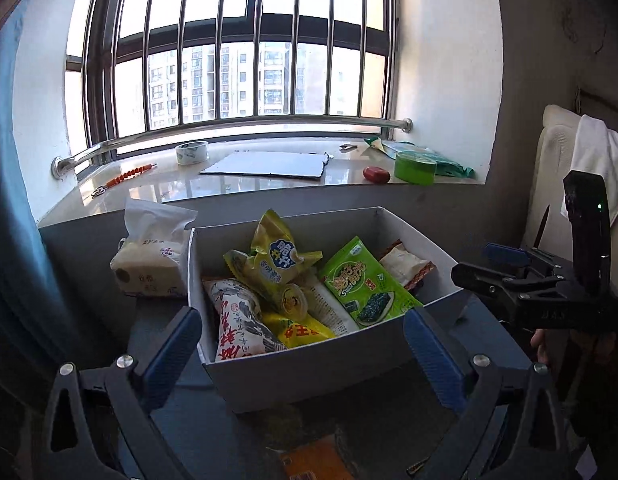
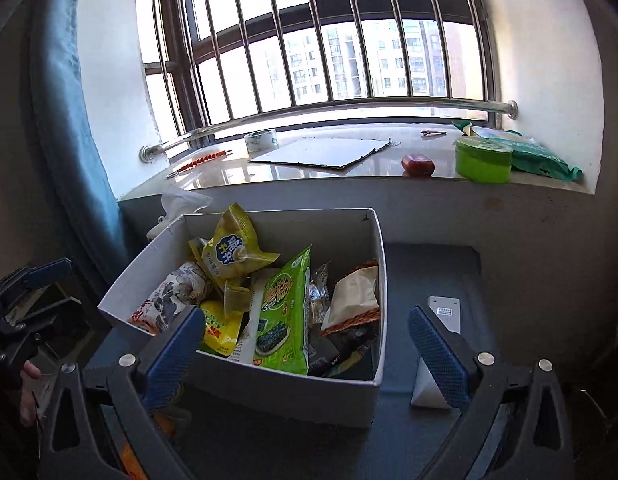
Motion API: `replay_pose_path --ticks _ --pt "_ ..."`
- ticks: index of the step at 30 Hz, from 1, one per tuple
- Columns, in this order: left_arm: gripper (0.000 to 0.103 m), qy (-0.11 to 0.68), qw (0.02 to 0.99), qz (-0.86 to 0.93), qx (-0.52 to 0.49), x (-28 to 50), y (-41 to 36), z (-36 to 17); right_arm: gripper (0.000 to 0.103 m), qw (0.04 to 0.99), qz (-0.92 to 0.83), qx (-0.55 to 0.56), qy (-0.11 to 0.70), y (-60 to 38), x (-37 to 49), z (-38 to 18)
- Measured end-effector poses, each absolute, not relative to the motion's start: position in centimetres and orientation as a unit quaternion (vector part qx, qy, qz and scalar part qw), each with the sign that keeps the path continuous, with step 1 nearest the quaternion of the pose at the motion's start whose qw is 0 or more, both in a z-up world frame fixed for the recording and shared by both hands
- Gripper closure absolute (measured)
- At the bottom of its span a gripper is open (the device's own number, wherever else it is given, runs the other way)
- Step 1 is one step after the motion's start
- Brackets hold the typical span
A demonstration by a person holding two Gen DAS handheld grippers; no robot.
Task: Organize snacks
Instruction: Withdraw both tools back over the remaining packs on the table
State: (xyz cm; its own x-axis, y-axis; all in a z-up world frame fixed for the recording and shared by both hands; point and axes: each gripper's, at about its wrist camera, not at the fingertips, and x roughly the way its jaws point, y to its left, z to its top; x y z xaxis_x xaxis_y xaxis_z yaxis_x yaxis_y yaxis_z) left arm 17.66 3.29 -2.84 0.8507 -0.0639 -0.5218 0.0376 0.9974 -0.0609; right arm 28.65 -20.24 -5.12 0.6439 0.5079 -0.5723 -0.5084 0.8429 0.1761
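Observation:
A white cardboard box [image 1: 309,372] stands on a dark table and holds several snack packs: a yellow chip bag [image 1: 275,258], a green seaweed pack [image 1: 365,282], a white-and-red printed bag [image 1: 239,326] and a beige wafer pack [image 1: 407,262]. The same box [image 2: 293,396] shows in the right wrist view with the green seaweed pack [image 2: 283,312] in its middle. My left gripper [image 1: 305,344] is open and empty, just in front of the box. My right gripper [image 2: 305,344] is open and empty, its left finger over the box's near wall. It also shows in the left wrist view [image 1: 509,268].
A tissue pack [image 1: 151,256] sits left of the box. A small white box [image 2: 437,352] lies right of it. An orange packet [image 1: 317,462] lies near the table's front. The windowsill behind holds a tape roll [image 1: 192,152], cardboard sheet [image 1: 265,165], red object [image 1: 376,174] and green tub [image 1: 415,167].

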Motion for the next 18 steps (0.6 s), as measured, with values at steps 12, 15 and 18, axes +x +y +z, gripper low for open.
replay_pose_path --ticks 12,15,18 --pt "0.0 0.244 0.967 -0.036 -0.066 5.8 1.7 -5.6 0.0 0.888 0.338 0.028 0.311 -24.7 16.3 -5.7" --pt "0.0 0.245 0.965 -0.034 -0.087 3.8 1.5 -6.6 0.0 0.892 0.323 0.04 0.315 -26.1 13.8 -7.1" --pt "0.0 0.241 0.965 -0.035 -0.095 2.7 1.4 -7.2 0.0 0.887 0.324 0.047 0.327 -26.7 12.3 -8.6"
